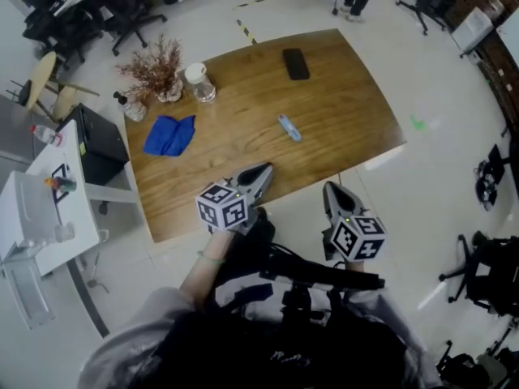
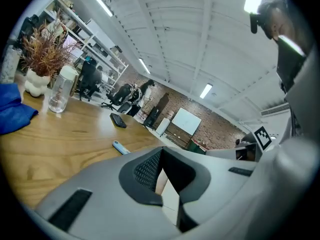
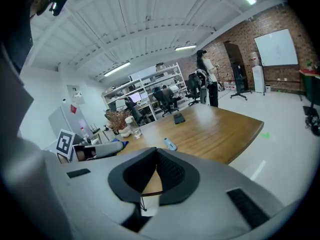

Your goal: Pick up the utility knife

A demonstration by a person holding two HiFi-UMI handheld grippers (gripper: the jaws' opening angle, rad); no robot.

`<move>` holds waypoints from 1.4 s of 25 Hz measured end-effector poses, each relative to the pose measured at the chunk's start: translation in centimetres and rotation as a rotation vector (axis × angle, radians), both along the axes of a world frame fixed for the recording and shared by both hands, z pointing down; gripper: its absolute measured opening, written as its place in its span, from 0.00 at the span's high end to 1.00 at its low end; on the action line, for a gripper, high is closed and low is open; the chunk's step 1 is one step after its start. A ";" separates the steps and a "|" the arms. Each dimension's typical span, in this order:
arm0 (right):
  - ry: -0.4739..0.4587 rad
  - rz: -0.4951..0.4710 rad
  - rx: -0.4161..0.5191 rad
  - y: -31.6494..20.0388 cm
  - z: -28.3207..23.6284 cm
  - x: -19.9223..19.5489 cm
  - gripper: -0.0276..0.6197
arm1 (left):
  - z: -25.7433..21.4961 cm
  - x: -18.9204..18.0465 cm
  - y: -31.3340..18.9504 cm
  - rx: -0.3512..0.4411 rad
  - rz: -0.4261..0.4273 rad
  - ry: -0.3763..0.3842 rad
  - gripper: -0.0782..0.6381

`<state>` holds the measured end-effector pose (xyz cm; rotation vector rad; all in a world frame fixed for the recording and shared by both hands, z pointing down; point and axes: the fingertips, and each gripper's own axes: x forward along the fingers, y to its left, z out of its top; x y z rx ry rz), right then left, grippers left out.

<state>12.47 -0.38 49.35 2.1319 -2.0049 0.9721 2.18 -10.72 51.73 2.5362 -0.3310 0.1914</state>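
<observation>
The utility knife [image 1: 289, 127] is a small light-blue bar lying flat near the middle of the wooden table [image 1: 340, 112]. It also shows in the left gripper view as the knife [image 2: 120, 147] and in the right gripper view as the knife [image 3: 170, 144], some way ahead of both jaws. My left gripper [image 1: 262, 172] hovers over the table's near edge, pointing toward the knife, its jaws together and empty [image 2: 161, 151]. My right gripper [image 1: 331, 189] hangs just off the near edge over the floor, jaws shut with nothing between them [image 3: 156, 151].
A black phone [image 1: 296, 63] lies beyond the knife. A blue cloth [image 1: 170, 134], a clear jar [image 1: 199, 83] and a vase of dried plants [image 1: 156, 70] sit at the table's left end. Office chairs and a white cart [image 1: 40, 209] stand around; a person [image 3: 207, 76] stands far off.
</observation>
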 end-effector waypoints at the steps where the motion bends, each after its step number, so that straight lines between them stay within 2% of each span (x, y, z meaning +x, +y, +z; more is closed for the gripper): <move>1: 0.004 -0.007 0.010 1.0 -0.5 -0.1 0.94 | -0.3 0.0 0.9 0.005 -0.012 0.003 0.88; 4: 0.006 -0.011 0.034 5.0 -1.7 0.2 0.94 | -0.8 0.1 4.7 0.010 -0.032 0.011 0.88; 9: -0.060 0.002 0.060 11.0 -1.5 0.9 0.94 | -0.4 -0.3 12.1 0.020 -0.042 -0.015 0.88; 16: -0.103 -0.078 0.080 15.6 -0.5 -1.5 0.94 | 0.2 -3.7 18.7 0.034 -0.116 -0.066 0.88; 22: -0.129 -0.151 0.099 16.2 -0.1 -4.2 0.94 | -1.1 -6.6 21.0 0.043 -0.179 -0.060 0.88; 26: -0.125 -0.159 0.109 15.9 -0.3 -4.5 0.94 | -1.6 -6.4 21.0 0.045 -0.168 -0.043 0.88; 35: -0.103 -0.110 0.118 16.3 -1.3 -3.6 0.94 | -2.5 -5.5 21.5 0.045 -0.117 -0.015 0.88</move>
